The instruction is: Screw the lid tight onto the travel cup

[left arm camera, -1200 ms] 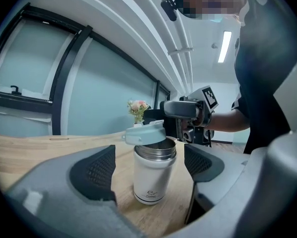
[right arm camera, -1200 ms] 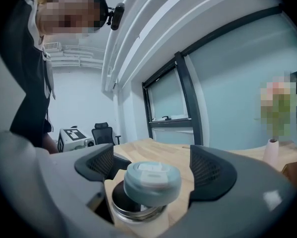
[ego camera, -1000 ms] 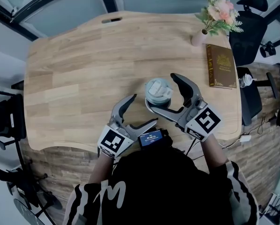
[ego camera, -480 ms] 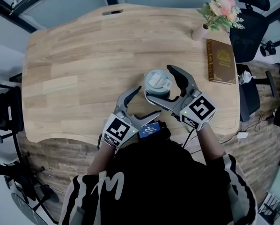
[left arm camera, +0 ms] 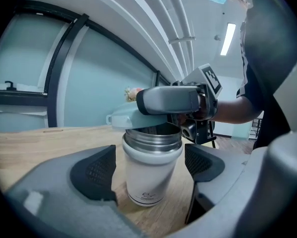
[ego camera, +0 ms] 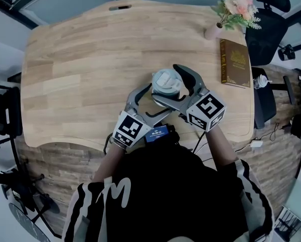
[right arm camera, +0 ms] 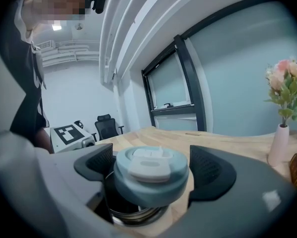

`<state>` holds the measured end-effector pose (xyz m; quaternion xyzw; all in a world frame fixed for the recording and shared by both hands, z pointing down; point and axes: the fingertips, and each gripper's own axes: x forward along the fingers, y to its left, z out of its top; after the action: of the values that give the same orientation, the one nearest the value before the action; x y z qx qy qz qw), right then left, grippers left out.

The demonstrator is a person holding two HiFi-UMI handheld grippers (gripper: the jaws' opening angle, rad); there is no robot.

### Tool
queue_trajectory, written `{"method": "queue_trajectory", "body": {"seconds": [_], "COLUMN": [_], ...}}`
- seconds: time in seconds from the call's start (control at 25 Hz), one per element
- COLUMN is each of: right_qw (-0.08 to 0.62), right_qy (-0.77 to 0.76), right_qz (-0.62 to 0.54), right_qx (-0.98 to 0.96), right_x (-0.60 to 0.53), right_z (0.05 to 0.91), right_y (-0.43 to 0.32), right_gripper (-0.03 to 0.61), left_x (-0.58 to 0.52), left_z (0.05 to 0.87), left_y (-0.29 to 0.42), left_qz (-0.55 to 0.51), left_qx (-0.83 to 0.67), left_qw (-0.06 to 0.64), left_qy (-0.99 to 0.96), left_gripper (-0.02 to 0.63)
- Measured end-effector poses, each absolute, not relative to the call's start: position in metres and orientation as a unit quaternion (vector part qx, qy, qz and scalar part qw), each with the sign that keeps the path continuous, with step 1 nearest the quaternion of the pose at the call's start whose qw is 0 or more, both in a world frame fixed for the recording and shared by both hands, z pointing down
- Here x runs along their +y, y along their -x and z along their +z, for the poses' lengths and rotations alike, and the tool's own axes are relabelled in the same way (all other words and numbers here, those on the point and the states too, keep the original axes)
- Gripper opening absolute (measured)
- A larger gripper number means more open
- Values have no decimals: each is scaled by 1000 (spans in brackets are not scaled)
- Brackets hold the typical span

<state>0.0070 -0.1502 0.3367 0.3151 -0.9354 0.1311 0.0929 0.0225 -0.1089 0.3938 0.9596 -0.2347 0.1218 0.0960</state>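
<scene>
The white travel cup [left arm camera: 149, 175] stands upright on the wooden table [ego camera: 90, 59], its steel threaded mouth uncovered. My left gripper [left arm camera: 148, 167] is open, with a pad on each side of the cup body and a small gap at each. My right gripper [right arm camera: 153, 170] is shut on the pale blue lid [right arm camera: 151, 175], which has a white flip tab. It holds the lid tilted just over the cup's mouth. In the head view the lid [ego camera: 166, 79] hides the cup. The right gripper [ego camera: 165, 83] reaches in from the right and the left gripper [ego camera: 158, 99] from below.
A pink vase [ego camera: 213, 32] of flowers and a brown book [ego camera: 236, 63] sit at the table's far right. A black office chair [ego camera: 266, 29] stands beyond that edge. The cup is close to the table's near edge [ego camera: 80, 144], by my body.
My left gripper has moved in from beside the cup and now brackets its body. The right gripper has stayed over the cup with the lid.
</scene>
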Motion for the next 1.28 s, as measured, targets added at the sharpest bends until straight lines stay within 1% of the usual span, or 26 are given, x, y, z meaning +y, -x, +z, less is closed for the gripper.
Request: {"method": "queue_trajectory", "body": {"seconds": [0.2,0.32,0.76,0.88,1.0,1.04,1.12,1.2,1.28], "right_qw": [107,105,101,88,68,63,56,48,38], "right_qy": [-309,-305,-294,-290,-289,-289,-288,-287,-286], "right_qz": [127,128,118,106,91,85,75,71,68], "right_qx": [-936,-938,-943,-947,-951,-952,-953,-954,-955], "right_x": [-152,-153,-152,-150,-147,-146,-144,-142,-139], "right_z": [341,340,339,335,325,322,317,314,310], "right_y": [-8,-8,-6,-6,-7,-7,-6,-6,-6], "right_gripper": [457,451,449,448,448,448,448,448,448], "left_x": [-109,-109,-109,-108,-107,-106,-105,-105,-104], "left_z": [396,395,396,395,398,401,408,412,413], "left_y": [-28,-31,-30,-30,-30,-29,-26,-25,-24], "left_qz": [137,137,127,120,119,126,150,160,160], "left_qx": [-228,-225,-239,-242,-248,-252,-265,-274,-276], "left_qw": [83,73,70,66,78,80,60,47,50], "left_qy": [-960,-962,-960,-960,-958,-956,-951,-947,-946], "left_gripper": [436,413,408,407,403,398,354,348,345]}}
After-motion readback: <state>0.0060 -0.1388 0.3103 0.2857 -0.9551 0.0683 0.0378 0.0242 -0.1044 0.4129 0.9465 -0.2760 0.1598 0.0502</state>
